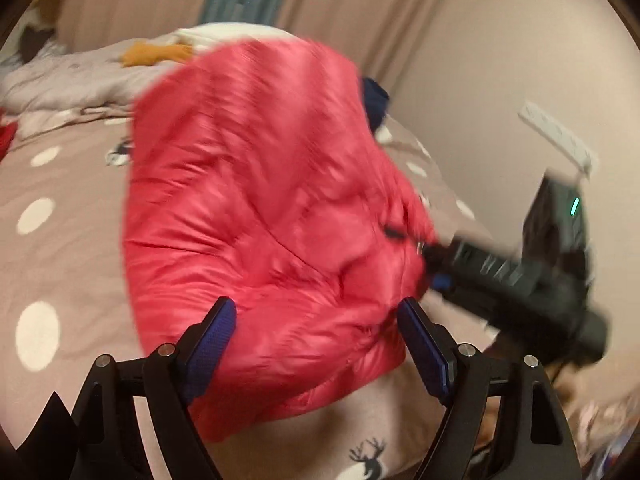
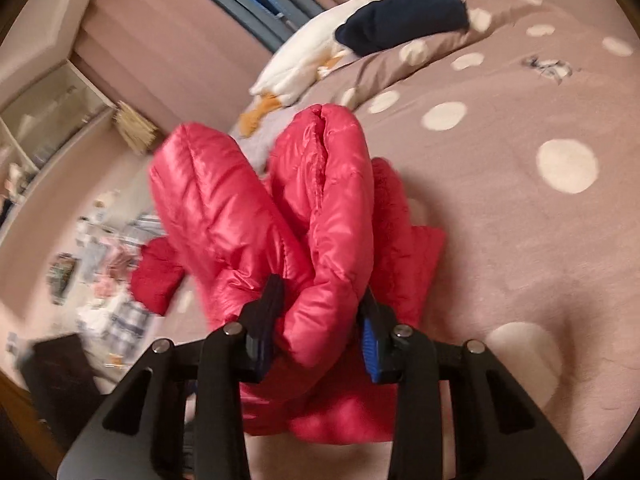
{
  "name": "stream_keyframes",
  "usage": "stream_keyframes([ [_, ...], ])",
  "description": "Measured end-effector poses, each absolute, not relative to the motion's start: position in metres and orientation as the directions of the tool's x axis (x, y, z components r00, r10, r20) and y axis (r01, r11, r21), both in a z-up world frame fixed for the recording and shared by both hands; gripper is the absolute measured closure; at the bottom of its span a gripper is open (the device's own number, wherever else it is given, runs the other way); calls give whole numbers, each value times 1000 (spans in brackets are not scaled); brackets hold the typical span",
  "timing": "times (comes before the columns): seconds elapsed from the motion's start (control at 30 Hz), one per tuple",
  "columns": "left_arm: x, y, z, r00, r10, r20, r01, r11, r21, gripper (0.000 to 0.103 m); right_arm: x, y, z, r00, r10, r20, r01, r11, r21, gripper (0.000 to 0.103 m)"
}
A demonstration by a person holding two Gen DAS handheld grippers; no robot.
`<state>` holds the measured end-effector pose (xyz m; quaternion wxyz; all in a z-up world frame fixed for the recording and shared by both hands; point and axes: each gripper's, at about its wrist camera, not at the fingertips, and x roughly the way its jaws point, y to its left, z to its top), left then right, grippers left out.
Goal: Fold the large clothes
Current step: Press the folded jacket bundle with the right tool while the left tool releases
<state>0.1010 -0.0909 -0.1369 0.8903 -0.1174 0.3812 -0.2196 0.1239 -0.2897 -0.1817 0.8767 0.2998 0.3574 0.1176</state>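
A red puffer jacket (image 1: 260,200) hangs lifted above the bed, blurred by motion. My left gripper (image 1: 316,308) is open, its blue pads wide apart just in front of the jacket's lower edge, holding nothing. My right gripper (image 2: 320,300) is shut on a bunched fold of the red jacket (image 2: 320,208), which puffs up between and beyond its fingers. In the left wrist view the right gripper (image 1: 436,260) shows at the jacket's right edge, gripping it.
The bed has a taupe cover with white dots (image 2: 520,220). A navy folded garment (image 2: 404,16), a white pillow (image 2: 304,64) and an orange item (image 1: 156,54) lie near the head. Grey bedding (image 1: 60,88) is piled far left. Clutter covers the floor (image 2: 108,264).
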Motion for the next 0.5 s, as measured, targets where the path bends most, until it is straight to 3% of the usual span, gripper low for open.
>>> stream_keyframes([
  [0.17,95,-50,-111,780,-254,-571,100,952,-288,21,121,-296,-194,698,379,-607,57,816,575,68],
  [0.23,104,-33,-108,819,-153,-553,-1,963,-268,21,119,-292,-197,684,297,-667,98,868,487,68],
  [0.37,150,0,-121,810,99,-578,-242,954,-175,21,118,-289,-214,650,288,-703,119,875,469,67],
  [0.5,196,32,-144,751,209,-627,-376,915,-146,21,118,-289,-215,649,253,-717,112,901,419,62],
])
